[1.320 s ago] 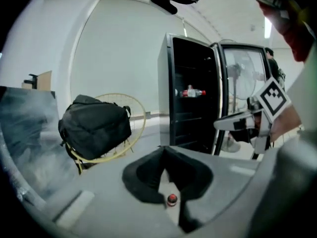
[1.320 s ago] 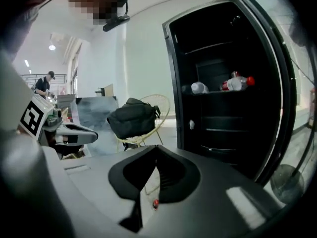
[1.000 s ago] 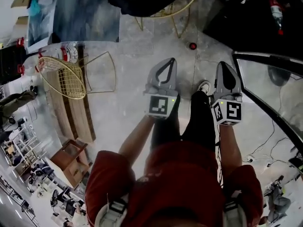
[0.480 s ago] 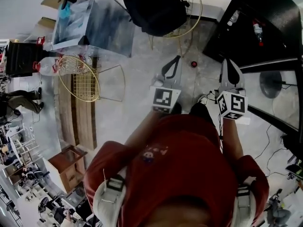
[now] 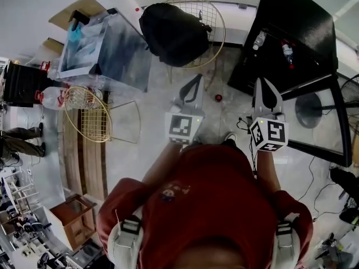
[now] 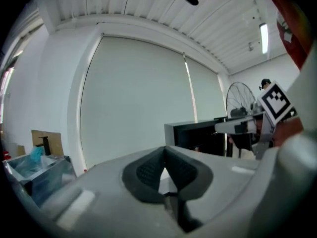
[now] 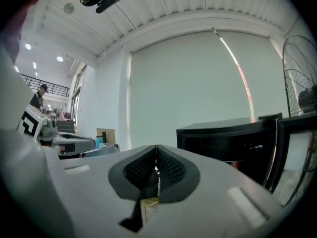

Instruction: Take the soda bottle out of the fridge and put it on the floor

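The black fridge [image 5: 291, 24] stands open at the upper right of the head view. Two bottles show inside it: a clear one [image 5: 258, 39] and a red-capped one [image 5: 287, 52]. Which of them is the soda bottle I cannot tell. My left gripper [image 5: 197, 77] and right gripper [image 5: 263, 80] are held level in front of my red shirt, side by side, both shut and empty. The right gripper's tip lies just short of the fridge front. In the left gripper view the pads [image 6: 148, 170] meet at the tip, with the fridge [image 6: 198, 133] ahead to the right. In the right gripper view the shut jaws point left of the fridge [image 7: 223, 135].
A black bag [image 5: 174, 32] lies on a gold wire chair behind the left gripper. A red cap [image 5: 218, 98] sits on the floor between the grippers. A clear case [image 5: 98, 46], a second wire chair [image 5: 84, 114] and a wooden bench [image 5: 84, 156] stand at left. A fan's base [image 5: 311, 108] stands at right.
The person has straightened up and both grippers have risen off the floor side by side. More of the fridge, the bag and the far wall has come into the head view.
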`<state>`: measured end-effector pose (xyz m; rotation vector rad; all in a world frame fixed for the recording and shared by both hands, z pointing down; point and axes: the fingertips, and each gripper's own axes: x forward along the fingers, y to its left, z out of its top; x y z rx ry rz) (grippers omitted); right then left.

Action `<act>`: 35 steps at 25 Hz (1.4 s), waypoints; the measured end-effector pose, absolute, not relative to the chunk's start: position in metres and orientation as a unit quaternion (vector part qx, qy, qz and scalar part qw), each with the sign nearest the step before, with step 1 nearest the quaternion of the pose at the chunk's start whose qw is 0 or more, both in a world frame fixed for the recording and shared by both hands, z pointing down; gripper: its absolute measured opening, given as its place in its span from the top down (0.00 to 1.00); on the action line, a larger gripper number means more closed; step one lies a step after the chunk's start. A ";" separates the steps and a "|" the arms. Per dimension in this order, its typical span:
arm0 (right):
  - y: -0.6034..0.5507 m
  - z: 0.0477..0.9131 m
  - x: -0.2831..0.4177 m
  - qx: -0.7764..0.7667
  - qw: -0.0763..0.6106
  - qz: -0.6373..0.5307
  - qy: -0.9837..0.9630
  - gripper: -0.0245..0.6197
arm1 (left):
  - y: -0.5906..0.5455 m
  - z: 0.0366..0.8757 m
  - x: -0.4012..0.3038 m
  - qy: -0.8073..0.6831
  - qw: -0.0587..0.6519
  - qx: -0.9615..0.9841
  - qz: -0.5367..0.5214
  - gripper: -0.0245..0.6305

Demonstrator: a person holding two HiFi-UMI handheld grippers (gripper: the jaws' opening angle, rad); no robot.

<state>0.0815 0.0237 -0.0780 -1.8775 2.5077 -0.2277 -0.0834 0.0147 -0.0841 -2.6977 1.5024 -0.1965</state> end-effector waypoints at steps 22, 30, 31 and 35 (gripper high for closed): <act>0.011 -0.082 0.086 -0.590 0.004 -0.092 0.802 0.96 | 0.007 -0.084 -0.066 0.477 -0.005 -0.876 -0.063 0.96; 0.005 -0.086 0.087 -0.588 0.001 -0.083 0.804 0.96 | 0.001 -0.090 -0.061 0.474 -0.004 -0.879 -0.055 0.96; 0.005 -0.086 0.086 -0.587 0.001 -0.082 0.805 0.96 | 0.001 -0.090 -0.061 0.474 -0.003 -0.879 -0.053 0.96; 0.004 -0.090 0.083 -0.582 0.007 -0.078 0.810 0.96 | 0.000 -0.093 -0.063 0.476 -0.002 -0.878 -0.051 0.96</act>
